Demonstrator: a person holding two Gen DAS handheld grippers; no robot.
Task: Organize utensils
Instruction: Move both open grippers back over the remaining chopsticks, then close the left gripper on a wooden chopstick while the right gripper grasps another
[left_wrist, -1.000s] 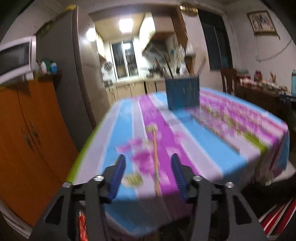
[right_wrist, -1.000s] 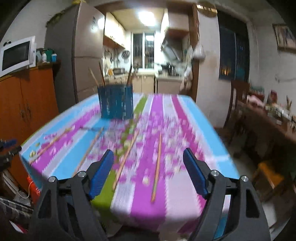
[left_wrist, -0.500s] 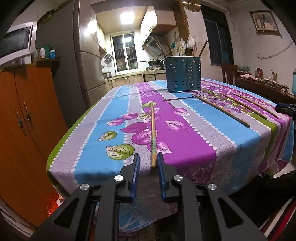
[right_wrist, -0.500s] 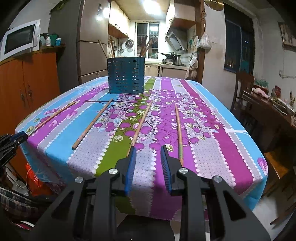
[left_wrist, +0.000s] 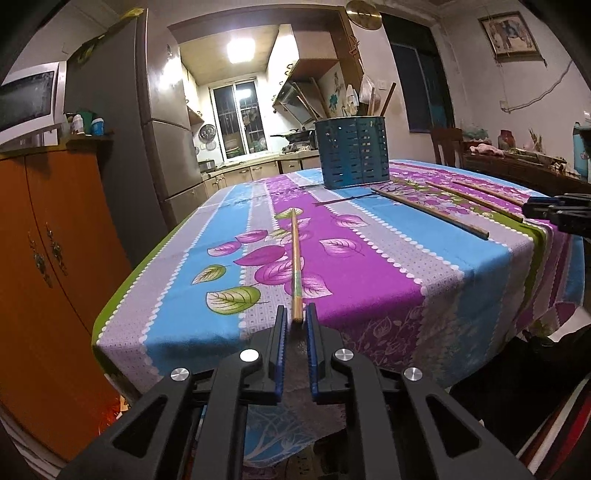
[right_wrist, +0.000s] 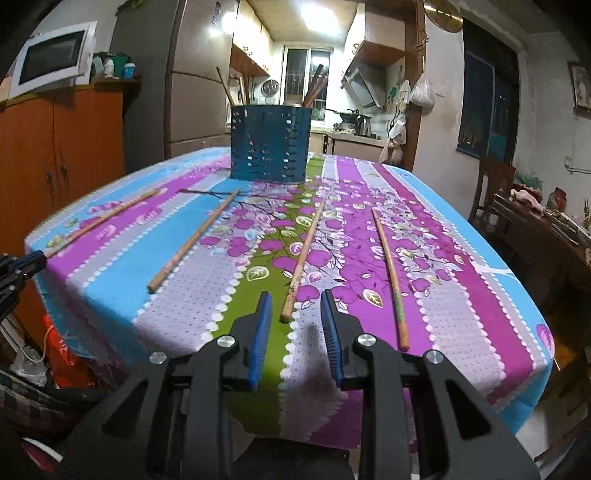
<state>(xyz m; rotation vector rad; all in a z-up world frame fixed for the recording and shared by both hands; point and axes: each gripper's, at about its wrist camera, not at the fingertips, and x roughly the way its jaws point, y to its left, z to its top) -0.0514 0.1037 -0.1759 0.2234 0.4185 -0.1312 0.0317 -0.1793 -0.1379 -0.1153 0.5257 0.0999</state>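
Observation:
Several wooden chopsticks lie on the flowered tablecloth. A dark blue slotted utensil holder (left_wrist: 352, 151) stands at the far end and holds several sticks; it also shows in the right wrist view (right_wrist: 269, 142). My left gripper (left_wrist: 295, 319) has its jaws nearly closed around the near end of one chopstick (left_wrist: 295, 254), with small gaps still visible. My right gripper (right_wrist: 295, 306) is open, its jaws either side of the near end of another chopstick (right_wrist: 303, 258).
Two more chopsticks (right_wrist: 192, 240) (right_wrist: 389, 273) lie beside the right gripper's one. An orange cabinet (left_wrist: 48, 240) stands left of the table edge (left_wrist: 110, 317). A chair (right_wrist: 493, 188) and a cluttered side table (right_wrist: 546, 218) stand at the right.
Both grippers came down to the near table edge. The left jaws closed in from wide open around the chopstick's end. The right jaws narrowed, then opened a little.

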